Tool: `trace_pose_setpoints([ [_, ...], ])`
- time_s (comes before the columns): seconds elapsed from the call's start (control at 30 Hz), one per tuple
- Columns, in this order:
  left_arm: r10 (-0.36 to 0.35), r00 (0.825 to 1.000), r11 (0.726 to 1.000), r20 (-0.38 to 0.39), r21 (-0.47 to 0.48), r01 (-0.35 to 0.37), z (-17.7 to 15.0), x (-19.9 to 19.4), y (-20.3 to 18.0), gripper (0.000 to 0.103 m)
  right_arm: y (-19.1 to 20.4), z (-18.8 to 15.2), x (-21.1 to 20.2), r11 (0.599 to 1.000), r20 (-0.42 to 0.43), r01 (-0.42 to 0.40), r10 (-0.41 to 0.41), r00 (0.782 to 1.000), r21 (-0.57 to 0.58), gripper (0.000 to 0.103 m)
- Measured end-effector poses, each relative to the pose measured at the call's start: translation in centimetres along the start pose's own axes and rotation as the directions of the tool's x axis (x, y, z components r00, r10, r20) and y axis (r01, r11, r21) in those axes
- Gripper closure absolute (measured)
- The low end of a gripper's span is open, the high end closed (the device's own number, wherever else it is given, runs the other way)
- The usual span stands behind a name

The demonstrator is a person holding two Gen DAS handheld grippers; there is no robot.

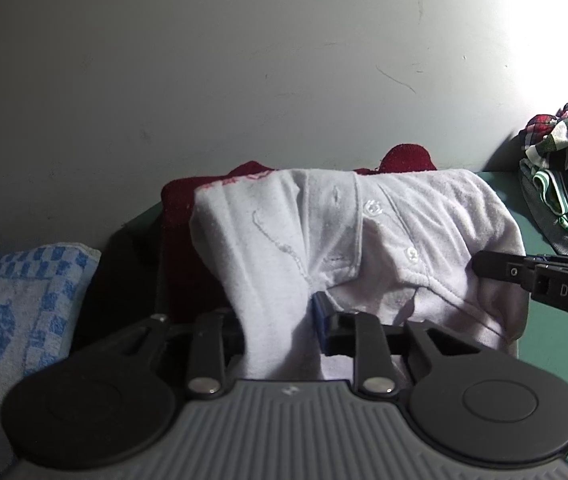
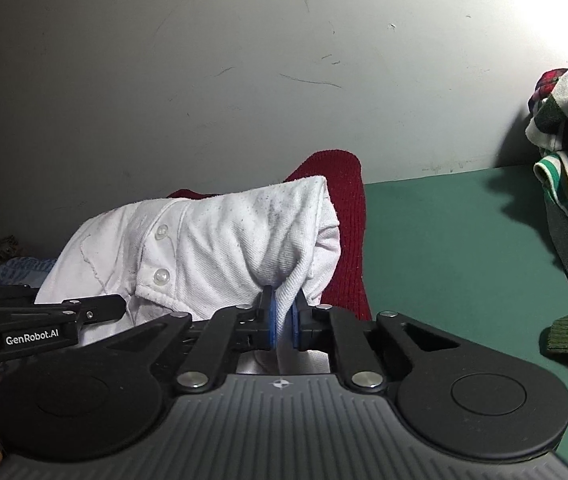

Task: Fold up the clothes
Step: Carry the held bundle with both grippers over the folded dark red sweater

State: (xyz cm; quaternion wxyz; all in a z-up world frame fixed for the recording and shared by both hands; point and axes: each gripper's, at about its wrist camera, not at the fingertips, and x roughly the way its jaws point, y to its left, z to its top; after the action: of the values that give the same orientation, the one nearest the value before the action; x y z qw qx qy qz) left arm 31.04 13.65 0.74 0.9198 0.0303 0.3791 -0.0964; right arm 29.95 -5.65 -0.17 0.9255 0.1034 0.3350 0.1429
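Place: a home room, likely laundry corner
Wall [image 2: 204,60]: scuffed, plain grey
Worktop [image 2: 444,240]: green
Signs: heap of unfolded clothes [image 2: 564,140], checked towel [image 1: 16,288]

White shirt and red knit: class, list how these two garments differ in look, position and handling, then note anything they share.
The white shirt is smooth cotton with buttons; the red knit is ribbed and shows no buttons. The white shirt lies on top; the red knit sits beneath, showing only at the edges. The left gripper and right gripper both pinch the white shirt; neither holds the red knit. Both garments rest on the green table.
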Motion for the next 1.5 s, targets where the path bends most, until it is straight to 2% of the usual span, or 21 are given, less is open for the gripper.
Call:
trace_pose_setpoints([
  [0.33, 0.03, 0.999, 0.999, 0.045, 0.04, -0.032, 1.6, -1.7, -0.7, 0.081, 1.3, 1.1, -2.5, 0.997, 0.089, -0.019, 0.026, 0.996, -0.081, 0.099],
  [0.67, 0.074, 0.993, 0.995, 0.096, 0.065, -0.081, 5.9, -1.9, -0.6, 0.081, 2.4, 5.3, -3.1, 0.996, 0.197, -0.013, 0.032, 0.98, -0.094, 0.099],
  [0.77, 0.077, 0.993, 0.994, 0.087, 0.071, -0.083, 6.7, -1.2, -0.6, 0.08, 2.5, 6.7, -3.1, 0.997, 0.222, -0.02, 0.038, 0.974, -0.081, 0.1],
  [0.87, 0.063, 0.997, 0.995, 0.049, 0.079, -0.067, 6.1, -0.2, -0.2, 0.08, 1.9, 6.9, -2.6, 0.999, 0.183, -0.031, 0.038, 0.982, -0.039, 0.099],
  [1.0, 0.014, 1.0, 0.996, 0.01, 0.088, -0.015, 4.0, 0.2, 1.3, 0.078, 1.1, 3.9, -2.1, 0.996, 0.068, -0.055, 0.06, 0.996, -0.073, 0.099],
  [1.07, -0.011, 1.0, 0.996, -0.001, 0.093, 0.011, 3.1, 0.1, 2.2, 0.07, 0.8, 2.4, -2.0, 0.995, 0.022, -0.066, 0.068, 0.997, -0.068, 0.097],
  [1.1, -0.017, 1.0, 0.996, -0.008, 0.091, 0.018, 3.1, 0.3, 2.7, 0.069, 0.6, 2.0, -1.9, 0.996, 0.006, -0.073, 0.074, 0.997, -0.05, 0.096],
  [1.17, -0.031, 0.999, 0.996, -0.023, 0.085, 0.033, 3.2, 0.6, 3.7, 0.067, 0.3, 1.4, -1.4, 0.997, -0.019, -0.082, 0.081, 0.996, -0.005, 0.087],
  [1.2, -0.038, 0.999, 0.995, -0.021, 0.091, 0.04, 3.2, 0.4, 3.8, 0.067, 0.2, 1.3, -1.4, 0.997, -0.01, -0.073, 0.073, 0.997, 0.001, 0.083],
  [1.23, -0.047, 0.999, 0.993, -0.016, 0.106, 0.048, 3.2, 0.1, 3.9, 0.066, 0.1, 1.3, -1.6, 0.998, 0.011, -0.057, 0.057, 0.998, -0.001, 0.074],
  [1.27, -0.055, 0.998, 0.991, -0.01, 0.121, 0.056, 3.2, -0.1, 3.9, 0.061, 0.0, 1.3, -1.8, 0.999, 0.032, -0.042, 0.042, 0.999, -0.004, 0.066],
  [1.33, -0.05, 0.999, 0.988, -0.005, 0.146, 0.05, 3.4, -0.2, 4.0, 0.051, -0.6, 1.6, -1.4, 0.999, 0.037, -0.032, 0.031, 0.999, 0.003, 0.059],
  [1.4, -0.042, 0.999, 0.987, -0.007, 0.158, 0.043, 3.5, 0.1, 4.2, 0.05, -1.9, 2.1, 0.0, 0.998, -0.007, -0.045, 0.046, 0.999, 0.041, 0.059],
  [1.5, -0.055, 0.998, 0.99, -0.039, 0.128, 0.06, 3.1, 1.3, 4.4, 0.049, -2.7, 1.5, 0.8, 0.988, -0.038, -0.07, 0.075, 0.996, 0.136, 0.059],
])
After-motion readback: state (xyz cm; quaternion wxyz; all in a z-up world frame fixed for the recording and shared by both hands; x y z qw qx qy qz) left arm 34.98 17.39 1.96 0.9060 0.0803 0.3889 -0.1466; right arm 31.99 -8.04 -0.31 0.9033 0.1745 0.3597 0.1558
